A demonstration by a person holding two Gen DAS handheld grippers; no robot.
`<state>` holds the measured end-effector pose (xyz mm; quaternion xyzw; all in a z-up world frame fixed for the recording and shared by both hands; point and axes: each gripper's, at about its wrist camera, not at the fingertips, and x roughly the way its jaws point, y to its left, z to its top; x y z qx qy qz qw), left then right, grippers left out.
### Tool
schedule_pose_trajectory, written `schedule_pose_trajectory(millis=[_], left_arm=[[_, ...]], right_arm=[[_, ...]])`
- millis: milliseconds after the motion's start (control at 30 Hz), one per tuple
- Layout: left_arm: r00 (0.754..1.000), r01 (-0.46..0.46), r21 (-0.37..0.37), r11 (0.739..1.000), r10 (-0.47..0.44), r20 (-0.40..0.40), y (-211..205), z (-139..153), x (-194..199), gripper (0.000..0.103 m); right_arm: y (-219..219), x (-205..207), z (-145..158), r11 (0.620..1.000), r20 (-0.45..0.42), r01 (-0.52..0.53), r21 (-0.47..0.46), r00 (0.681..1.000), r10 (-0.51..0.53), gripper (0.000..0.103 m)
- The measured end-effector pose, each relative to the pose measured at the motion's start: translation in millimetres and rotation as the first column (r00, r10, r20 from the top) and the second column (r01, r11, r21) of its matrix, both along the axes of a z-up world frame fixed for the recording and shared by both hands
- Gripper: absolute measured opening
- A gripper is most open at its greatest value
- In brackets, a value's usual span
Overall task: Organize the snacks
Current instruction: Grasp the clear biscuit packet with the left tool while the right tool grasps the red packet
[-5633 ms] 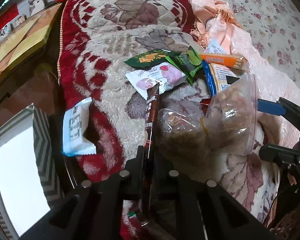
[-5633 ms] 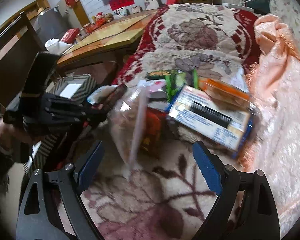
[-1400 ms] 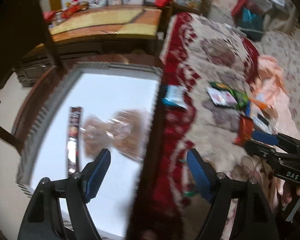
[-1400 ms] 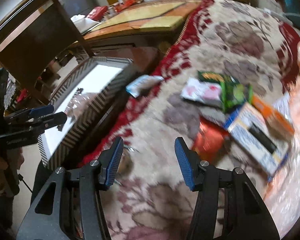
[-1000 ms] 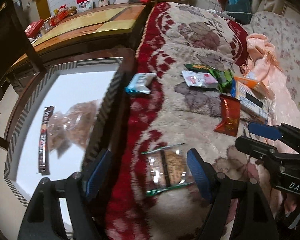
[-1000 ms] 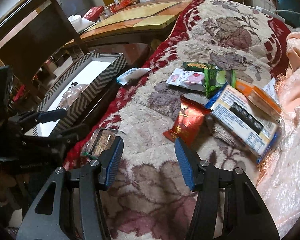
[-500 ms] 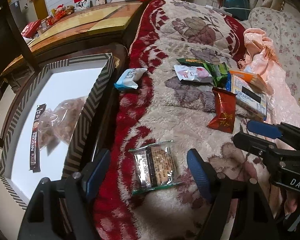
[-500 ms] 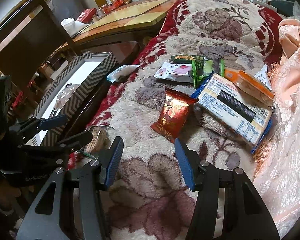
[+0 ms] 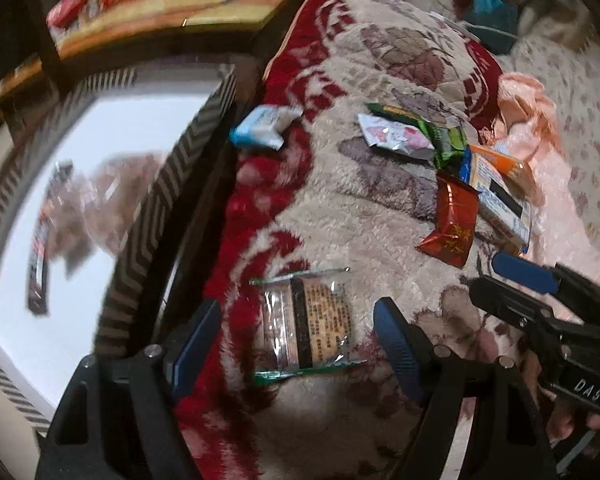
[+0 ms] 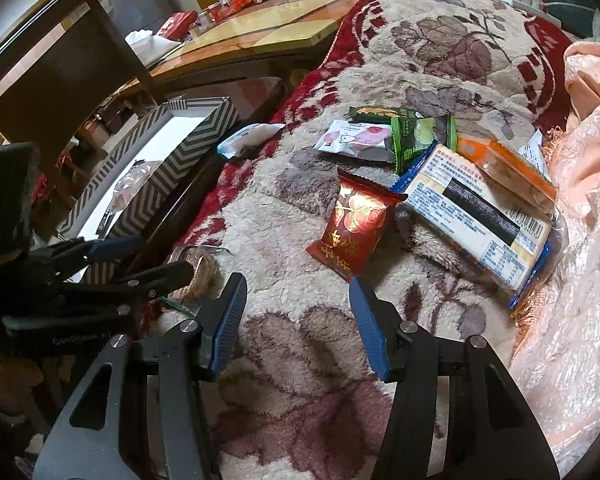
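Black "DAS"-marked right gripper (image 9: pixel 512 280)

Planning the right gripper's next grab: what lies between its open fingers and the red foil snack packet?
In the right wrist view, only bare floral blanket lies between the right gripper and the red foil snack packet.
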<state>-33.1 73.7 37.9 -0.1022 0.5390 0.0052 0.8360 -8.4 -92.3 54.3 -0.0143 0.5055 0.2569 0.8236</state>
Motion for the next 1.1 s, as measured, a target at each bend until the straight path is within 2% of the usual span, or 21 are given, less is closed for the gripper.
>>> schedule_pose_trajectory(millis=[200,467,533,600,767,833,900,1100], left_arm=[[1.0,-0.019,-0.057,0.998,0.017,-0.021,2.7,-10.9,1.6,0.08],[0.998,-0.002,-0.072,0.997,-0.003,-0.056,-8.4,-31.0,21.0,0.079],[0.999,-0.009,-0.054,0.998,0.007,-0.05,-8.1,-34.3,23.3,0.069],[0.999,-0.013,-0.036,0.999,0.011,-0.031,-5.5,-32.4,21.9,0.053],[0.999,-0.019,-0.051,0.999,0.017,-0.027,3.7,-27.9,21.7,0.051],[1.0,-0.01,-0.04,0.999,0.01,-0.016,1.8,-24.5,20.8,0.051],[1.0,-0.004,-0.039,0.999,0.004,-0.003,-0.4,-21.9,20.8,0.051],[1.0,0.015,-0.009,1.0,-0.015,0.008,-7.1,-18.7,22.1,0.051]], right_arm=[[-1.8,0.8,-2.1,1.0,-0.012,0.009,0.012,1.0,-0.009,0.055],[-5.2,9.3,1.4,1.0,0.006,0.019,0.011,1.0,-0.019,0.056],[-4.2,15.2,5.6,1.0,0.019,0.015,0.005,1.0,-0.016,0.055],[1.0,24.0,12.4,1.0,0.043,-0.013,-0.011,0.999,0.014,0.055],[10.7,44.8,26.8,0.996,0.102,-0.046,-0.077,0.993,0.054,0.055],[5.3,47.5,28.5,0.998,0.09,-0.024,-0.059,0.995,0.03,0.056],[-3.4,44.3,23.9,0.999,0.057,0.019,-0.043,0.998,-0.016,0.064],[-14.4,35.3,-9.7,0.99,-0.036,0.131,-0.051,0.99,-0.133,0.065]])
